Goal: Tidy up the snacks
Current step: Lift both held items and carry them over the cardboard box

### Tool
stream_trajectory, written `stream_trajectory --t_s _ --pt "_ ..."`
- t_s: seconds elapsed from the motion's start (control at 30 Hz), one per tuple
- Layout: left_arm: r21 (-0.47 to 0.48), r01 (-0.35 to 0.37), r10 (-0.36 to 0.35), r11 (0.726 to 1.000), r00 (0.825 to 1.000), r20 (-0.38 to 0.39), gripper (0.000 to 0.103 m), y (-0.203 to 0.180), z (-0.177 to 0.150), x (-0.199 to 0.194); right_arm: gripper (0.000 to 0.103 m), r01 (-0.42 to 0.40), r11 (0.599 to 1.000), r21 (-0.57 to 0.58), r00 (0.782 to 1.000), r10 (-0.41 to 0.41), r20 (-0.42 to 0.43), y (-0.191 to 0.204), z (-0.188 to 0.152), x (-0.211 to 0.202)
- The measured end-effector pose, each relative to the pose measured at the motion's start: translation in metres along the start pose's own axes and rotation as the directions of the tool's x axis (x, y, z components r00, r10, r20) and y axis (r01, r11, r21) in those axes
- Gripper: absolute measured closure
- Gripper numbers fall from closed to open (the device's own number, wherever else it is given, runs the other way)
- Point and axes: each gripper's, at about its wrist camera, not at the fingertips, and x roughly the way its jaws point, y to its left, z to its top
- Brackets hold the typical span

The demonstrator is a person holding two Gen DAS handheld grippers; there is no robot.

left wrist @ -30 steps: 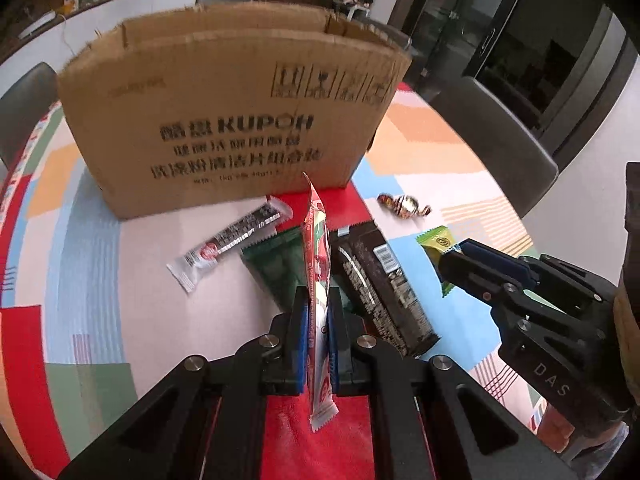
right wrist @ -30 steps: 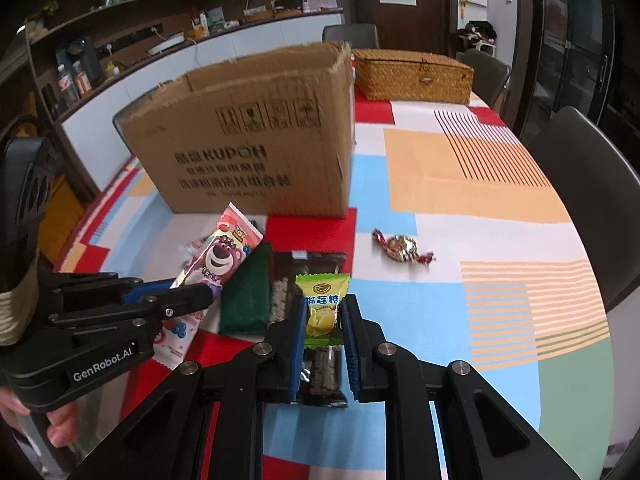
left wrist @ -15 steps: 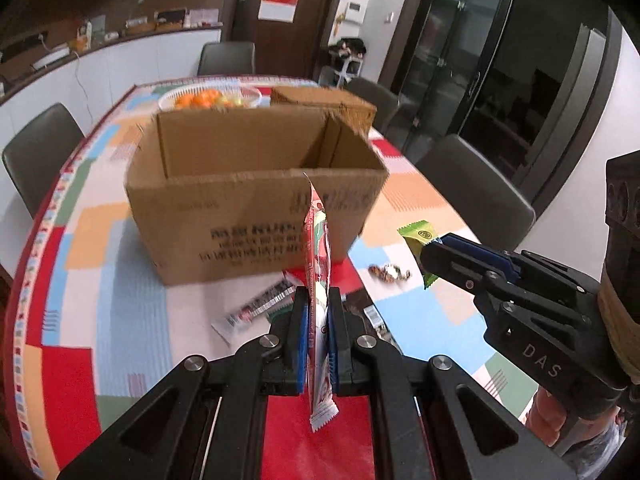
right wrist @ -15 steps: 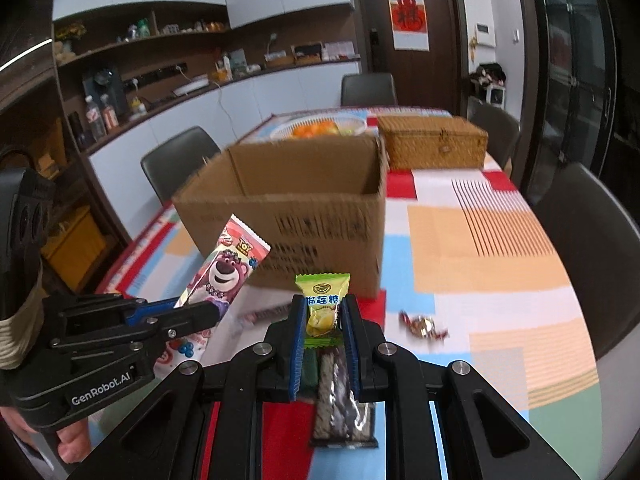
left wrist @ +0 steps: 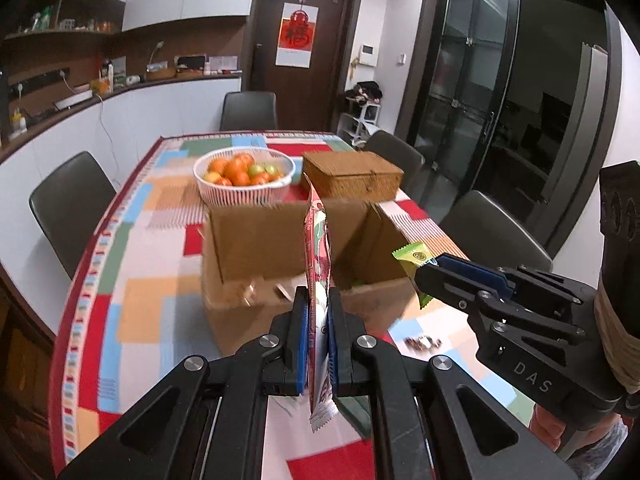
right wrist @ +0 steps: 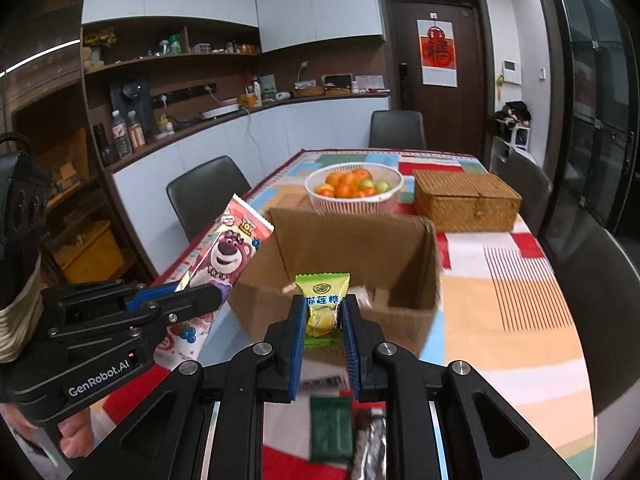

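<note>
Left tongs: the left tongs (left wrist: 319, 334) are clamping a long pink-and-red snack packet printed with a cartoon bear (left wrist: 318, 264), holding it on edge and upright, raised above the tabletop in front of the box.
Right tongs: the right tongs (right wrist: 324, 330) are clamping a small yellow-green candy wrapper with blue print (right wrist: 322, 305), holding it in the air just before the near wall of the box.
Bear packet from the right view: the packet (right wrist: 224, 258) is sticking up and tilting toward the box, level with its left rim.
Candy from the left view: the wrapper (left wrist: 414, 264) is poking out of the right tongs' tips, beside the box's right wall.
Box: the open brown cardboard box (right wrist: 352, 248) is standing on the patchwork-coloured tabletop (right wrist: 508, 320), its flaps up; a few small items are lying blurred inside.
Loose snacks: a dark green flat packet (right wrist: 331, 428) and a dark brown bar wrapper (right wrist: 370, 446) are lying side by side on the tabletop below the right tongs; a small foil-wrapped sweet (left wrist: 423, 342) is lying to the right of the box.
Behind the box: a white mesh bowl of oranges and green fruit (right wrist: 354, 192) is sitting beside a lidded woven wicker case (right wrist: 466, 200).
</note>
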Motion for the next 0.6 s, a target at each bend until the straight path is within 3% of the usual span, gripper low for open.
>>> stream_trajectory --t_s 0.6 --pt "-0.009 -0.054 0.053 0.999 0.996 -0.068 0.093 0.031 0.049 0.068 0.084 0.037 0.999 0.002 0.997 -0.037 -0.066 -0.018 0.053 0.064"
